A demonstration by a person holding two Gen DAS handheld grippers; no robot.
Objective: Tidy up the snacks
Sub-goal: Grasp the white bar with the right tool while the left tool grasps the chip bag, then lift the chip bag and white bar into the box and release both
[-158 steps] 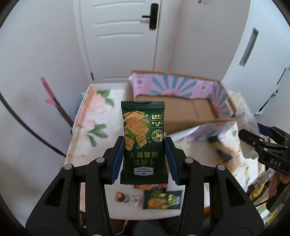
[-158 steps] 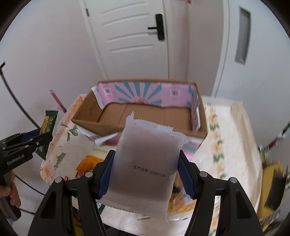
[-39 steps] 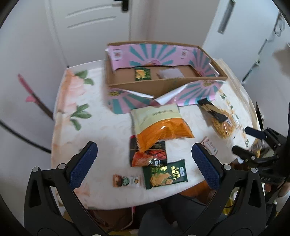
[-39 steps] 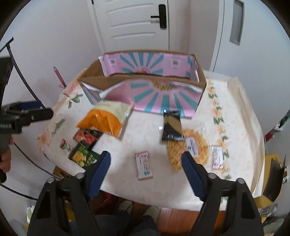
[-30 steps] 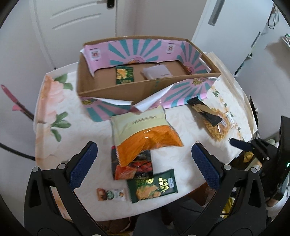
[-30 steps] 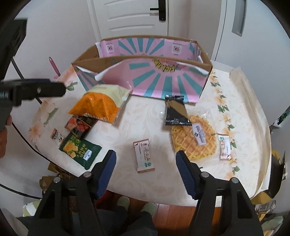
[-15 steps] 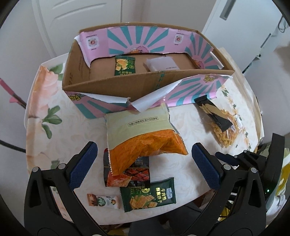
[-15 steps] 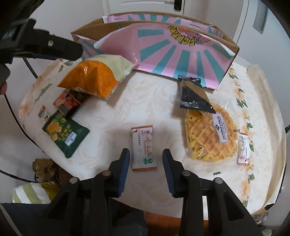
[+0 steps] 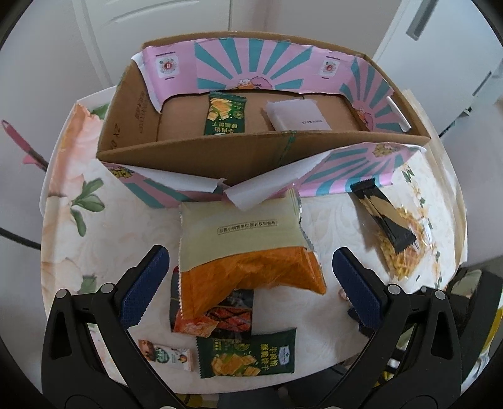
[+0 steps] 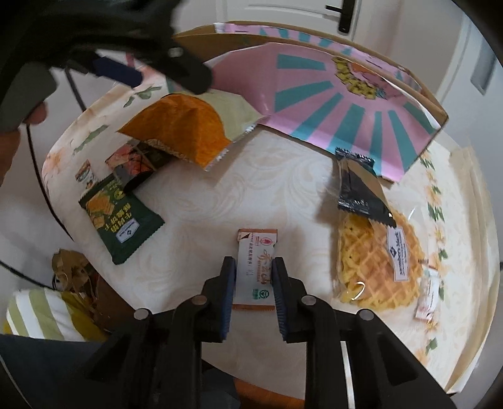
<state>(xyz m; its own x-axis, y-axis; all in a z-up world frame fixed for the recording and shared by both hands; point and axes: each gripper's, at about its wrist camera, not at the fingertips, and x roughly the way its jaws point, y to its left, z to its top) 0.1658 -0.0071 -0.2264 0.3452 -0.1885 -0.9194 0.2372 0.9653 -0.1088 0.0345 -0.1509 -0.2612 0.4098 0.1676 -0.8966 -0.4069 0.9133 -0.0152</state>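
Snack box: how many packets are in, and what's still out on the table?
Two are in the cardboard box: a green cracker packet and a white packet. The right gripper is shut on a small white bar. The orange bag, waffle pack and others wait.

1. This looks like a room in a home: a white panelled door [image 10: 292, 9] with a dark lever handle [image 10: 344, 17] stands behind the table.
2. The table [image 9: 94, 220] wears a flowered cloth, a household touch (pale blooms and green leaves).
3. Packaged snacks [image 9: 248, 354] lie loose on it, beside a cardboard box [image 9: 201, 157] with pink and teal printed flaps.
4. Plain white walls [image 9: 37, 63] close the space in.
5. A wooden floor [image 10: 261, 394] shows under the table's edge.
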